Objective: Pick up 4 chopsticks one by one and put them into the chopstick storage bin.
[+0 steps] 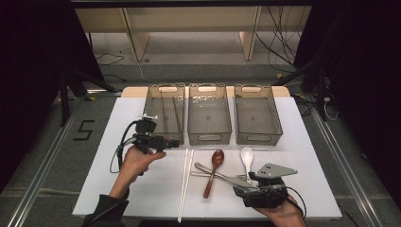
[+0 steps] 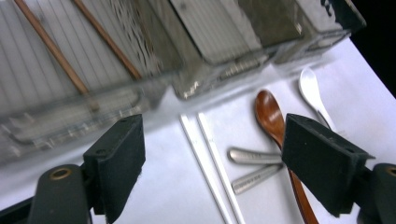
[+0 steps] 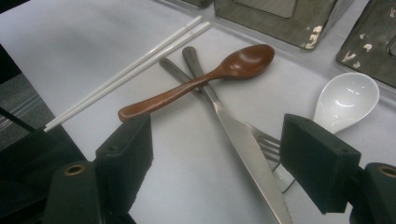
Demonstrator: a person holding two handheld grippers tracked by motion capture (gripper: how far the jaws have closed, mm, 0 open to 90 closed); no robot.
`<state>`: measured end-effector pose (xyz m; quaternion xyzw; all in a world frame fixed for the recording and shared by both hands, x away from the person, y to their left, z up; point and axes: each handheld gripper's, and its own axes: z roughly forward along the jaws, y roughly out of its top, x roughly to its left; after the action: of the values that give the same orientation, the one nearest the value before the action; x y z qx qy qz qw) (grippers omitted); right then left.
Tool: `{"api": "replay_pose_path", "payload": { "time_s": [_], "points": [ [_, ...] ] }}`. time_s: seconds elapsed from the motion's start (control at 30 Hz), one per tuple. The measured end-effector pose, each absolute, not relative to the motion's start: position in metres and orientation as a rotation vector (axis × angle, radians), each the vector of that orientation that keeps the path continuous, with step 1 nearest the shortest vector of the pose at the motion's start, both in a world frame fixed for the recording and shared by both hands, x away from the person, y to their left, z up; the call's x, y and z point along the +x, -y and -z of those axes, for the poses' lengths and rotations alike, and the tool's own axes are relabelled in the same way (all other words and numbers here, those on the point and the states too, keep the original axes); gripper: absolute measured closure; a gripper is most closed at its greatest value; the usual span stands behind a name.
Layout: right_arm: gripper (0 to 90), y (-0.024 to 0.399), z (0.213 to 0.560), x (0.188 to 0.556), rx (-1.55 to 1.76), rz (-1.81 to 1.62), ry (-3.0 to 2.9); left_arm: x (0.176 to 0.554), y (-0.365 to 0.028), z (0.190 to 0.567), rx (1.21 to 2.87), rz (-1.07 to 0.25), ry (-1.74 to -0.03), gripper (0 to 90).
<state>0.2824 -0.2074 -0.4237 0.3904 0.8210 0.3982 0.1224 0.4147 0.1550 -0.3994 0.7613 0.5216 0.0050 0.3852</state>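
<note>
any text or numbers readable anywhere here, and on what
"5": a dark numeral marked on the grey floor left of the table, seen in the high view.
Knife handle and fork handle: faint stamped marks in the left gripper view, too small and blurred to read.
Bins, spoons and chopsticks: no lettering visible.
</note>
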Motion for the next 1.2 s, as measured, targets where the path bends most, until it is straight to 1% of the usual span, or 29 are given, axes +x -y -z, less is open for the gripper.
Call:
{"api": "replay_pose_path", "payload": {
  "time_s": [0.1,0.47,0.7,1.03,1.2],
  "points": [
    [26.6,0.207,0.424,0.282,1.135,-1.160,-2.396,0.408,-0.152,0.404,1.964,-0.037,-1.331,19.7],
    [26.6,0.209,0.425,0.281,1.132,-1.168,-2.375,0.392,-0.142,0.423,2.050,-0.040,-1.338,19.0],
    [26.6,0.209,0.427,0.280,1.133,-1.162,-2.378,0.387,-0.134,0.433,2.132,-0.052,-1.345,20.3],
    [26.6,0.209,0.427,0.280,1.132,-1.160,-2.378,0.382,-0.128,0.441,2.191,-0.055,-1.351,21.5],
    [26.6,0.209,0.427,0.280,1.132,-1.159,-2.379,0.379,-0.124,0.445,2.222,-0.045,-1.342,23.6]
  ]
}}
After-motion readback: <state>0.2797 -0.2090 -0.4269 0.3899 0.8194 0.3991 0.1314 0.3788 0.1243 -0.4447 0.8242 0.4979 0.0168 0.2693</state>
